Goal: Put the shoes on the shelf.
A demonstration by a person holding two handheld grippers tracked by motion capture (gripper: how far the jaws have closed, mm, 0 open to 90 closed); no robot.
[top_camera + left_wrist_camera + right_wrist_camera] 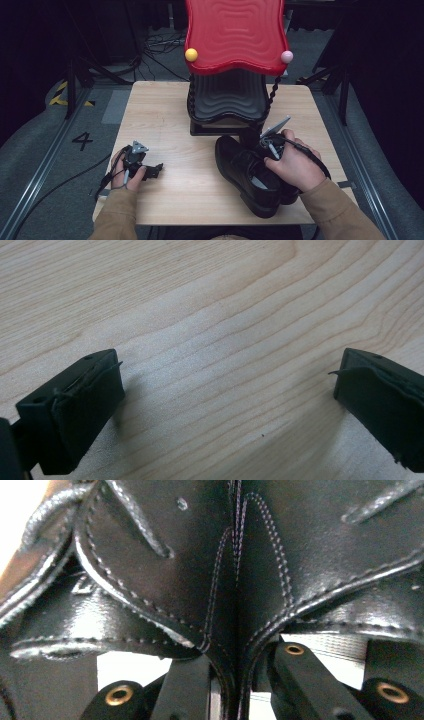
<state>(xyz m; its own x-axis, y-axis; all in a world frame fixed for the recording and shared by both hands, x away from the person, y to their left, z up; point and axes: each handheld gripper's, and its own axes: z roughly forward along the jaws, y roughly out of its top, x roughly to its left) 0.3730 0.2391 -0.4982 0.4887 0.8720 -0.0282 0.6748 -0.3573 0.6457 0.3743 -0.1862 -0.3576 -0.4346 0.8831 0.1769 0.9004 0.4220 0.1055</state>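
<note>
High view: my left tongs (156, 170) rest near the worktop's (165, 125) front-left corner, held low in my left hand (122, 172), their cable trailing off the left edge. In the left gripper view, my two padded jaws stand wide apart over bare wood grain, nothing between them.

My right tongs (265, 142) are at the pair of black leather shoes (240, 170), which lie toward the front-right of the worktop, toes pointing to the far edge; my right hand (295, 165) covers much of the nearer shoe. In the right gripper view, glossy leather (225, 570) with double rows of stitching sits close against the lens, and a stitched seam runs down between my jaws, which stand narrow on either side of it, clamped on the shoe's edge. A faint stamped mark shows on the inner lining at left; I cannot read it.

At the middle of the far edge stands a two-tier rack: a red wavy shelf (235, 30) above a black one (227, 97), joined by twisted black posts, with a yellow ball (191, 54) and a pink ball (286, 56) at the red shelf's front corners. The rack's base stands just beyond the shoes.

On the grey floor left of the worktop, a painted "4" (82, 140) is legible.
</note>
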